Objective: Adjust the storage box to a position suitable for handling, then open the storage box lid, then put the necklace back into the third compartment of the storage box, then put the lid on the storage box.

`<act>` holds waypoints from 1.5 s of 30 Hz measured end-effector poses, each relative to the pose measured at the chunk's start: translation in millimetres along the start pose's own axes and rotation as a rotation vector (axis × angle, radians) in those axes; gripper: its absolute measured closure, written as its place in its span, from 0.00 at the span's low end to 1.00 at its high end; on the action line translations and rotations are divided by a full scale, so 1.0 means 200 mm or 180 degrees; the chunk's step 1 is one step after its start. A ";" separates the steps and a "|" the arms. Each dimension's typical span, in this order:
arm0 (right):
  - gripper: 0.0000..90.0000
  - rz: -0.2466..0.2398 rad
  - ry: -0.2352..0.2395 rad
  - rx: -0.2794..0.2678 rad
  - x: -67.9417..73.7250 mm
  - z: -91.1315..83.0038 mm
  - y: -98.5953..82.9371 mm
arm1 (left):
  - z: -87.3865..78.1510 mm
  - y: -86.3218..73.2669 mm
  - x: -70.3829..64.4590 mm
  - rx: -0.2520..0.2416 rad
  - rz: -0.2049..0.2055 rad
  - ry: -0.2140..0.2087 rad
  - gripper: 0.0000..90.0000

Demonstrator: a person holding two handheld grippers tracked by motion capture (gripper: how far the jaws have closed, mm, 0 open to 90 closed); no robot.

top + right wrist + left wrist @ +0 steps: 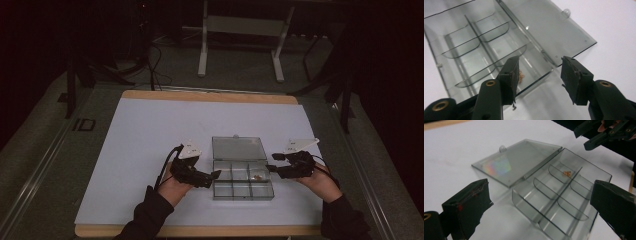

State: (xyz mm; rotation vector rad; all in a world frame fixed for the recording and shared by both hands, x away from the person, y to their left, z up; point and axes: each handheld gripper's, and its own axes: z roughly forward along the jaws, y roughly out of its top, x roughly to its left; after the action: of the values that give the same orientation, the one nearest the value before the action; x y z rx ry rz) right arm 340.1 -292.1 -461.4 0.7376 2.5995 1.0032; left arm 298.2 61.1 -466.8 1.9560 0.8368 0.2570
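High view: flanking open compartment box [243, 182], left gripper [216, 174] and right gripper [270, 168] both gaping, holding nothing, small orange piece [257, 176] lying inside.

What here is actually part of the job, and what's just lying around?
Part of the job:
clear compartment box, lid open
small orange-brown item in one compartment
left hand-held gripper
right hand-held gripper

Just around:
white table cover
metal stand behind the table

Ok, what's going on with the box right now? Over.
Left gripper open, right gripper open, both beside the clear box. Lid open flat. Small orange bit inside. Nothing blocking.
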 end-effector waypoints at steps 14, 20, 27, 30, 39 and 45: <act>0.53 0.0305 -0.0194 -0.0167 -0.08 0.04 0.05 | 0.14 0.14 0.04 0.0180 0.0107 0.0109 0.06; 0.53 0.0360 -0.0283 -0.0141 -0.11 0.08 0.07 | 0.22 0.16 0.10 0.0234 -0.0010 0.0161 0.06; 0.53 0.0478 -0.0364 -0.0093 -0.16 0.13 0.08 | 0.30 0.14 0.14 0.0281 -0.0175 0.0168 0.09; 0.53 0.0518 -0.0360 -0.0085 -0.17 0.14 0.08 | 0.31 0.13 0.16 0.0280 -0.0256 0.0186 0.15; 0.52 0.0638 -0.0341 -0.0037 -0.19 0.22 0.09 | 0.38 0.11 0.24 0.0427 -0.0705 0.0188 0.18; 0.51 0.0711 -0.0329 0.0012 -0.19 0.25 0.08 | 0.44 0.08 0.27 0.0575 -0.0901 0.0092 0.22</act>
State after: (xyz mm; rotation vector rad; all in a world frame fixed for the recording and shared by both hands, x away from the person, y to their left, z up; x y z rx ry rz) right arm 397.8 -274.6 -484.1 1.0704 2.4714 0.9911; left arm 389.6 30.7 -508.8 1.9723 1.1763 0.0429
